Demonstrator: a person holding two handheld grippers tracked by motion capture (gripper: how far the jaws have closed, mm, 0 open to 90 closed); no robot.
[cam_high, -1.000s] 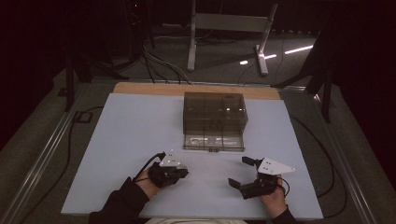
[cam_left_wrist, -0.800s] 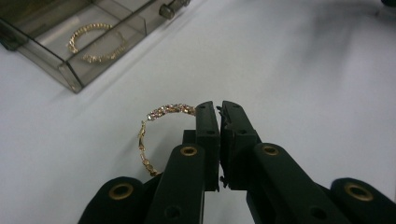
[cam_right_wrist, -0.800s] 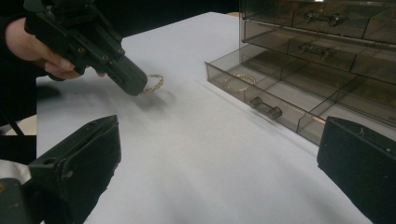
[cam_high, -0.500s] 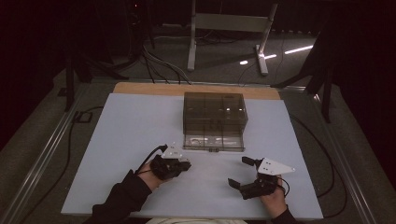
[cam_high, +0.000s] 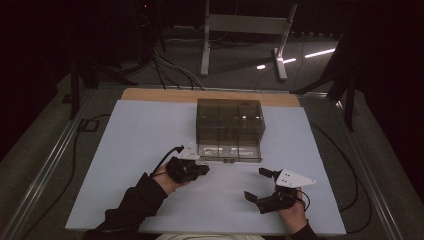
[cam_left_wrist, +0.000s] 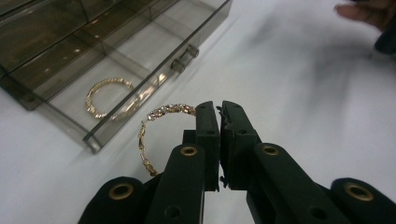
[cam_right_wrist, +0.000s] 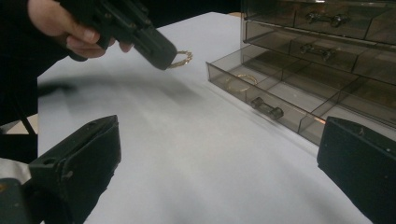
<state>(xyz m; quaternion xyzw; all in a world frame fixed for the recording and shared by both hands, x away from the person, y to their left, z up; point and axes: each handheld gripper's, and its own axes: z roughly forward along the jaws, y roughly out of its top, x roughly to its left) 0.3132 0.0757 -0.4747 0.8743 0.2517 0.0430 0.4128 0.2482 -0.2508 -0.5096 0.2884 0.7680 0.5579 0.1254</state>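
A smoky see-through drawer box (cam_high: 230, 120) stands at the middle back of the white mat, its bottom drawer (cam_high: 230, 153) pulled out. One gold bracelet (cam_left_wrist: 107, 95) lies in a left compartment of that drawer (cam_right_wrist: 242, 80). My left gripper (cam_high: 202, 167) hovers just in front of the drawer's left corner. It is shut (cam_left_wrist: 219, 109) on a second gold chain bracelet (cam_left_wrist: 154, 133), which hangs off its tip above the mat (cam_right_wrist: 180, 59). My right gripper (cam_high: 257, 184) rests open near the front right, nothing between its jaws (cam_right_wrist: 219, 154).
The white mat (cam_high: 135, 150) covers the table, with a wooden strip (cam_high: 160, 95) along the far edge. A black cable (cam_high: 75, 150) runs down the left side. A metal stand (cam_high: 245, 30) and cables sit on the floor beyond. The box's upper drawers (cam_right_wrist: 322, 18) are closed.
My left gripper has lifted and moved away from the person toward the open drawer, carrying the bracelet. The right gripper has kept still.
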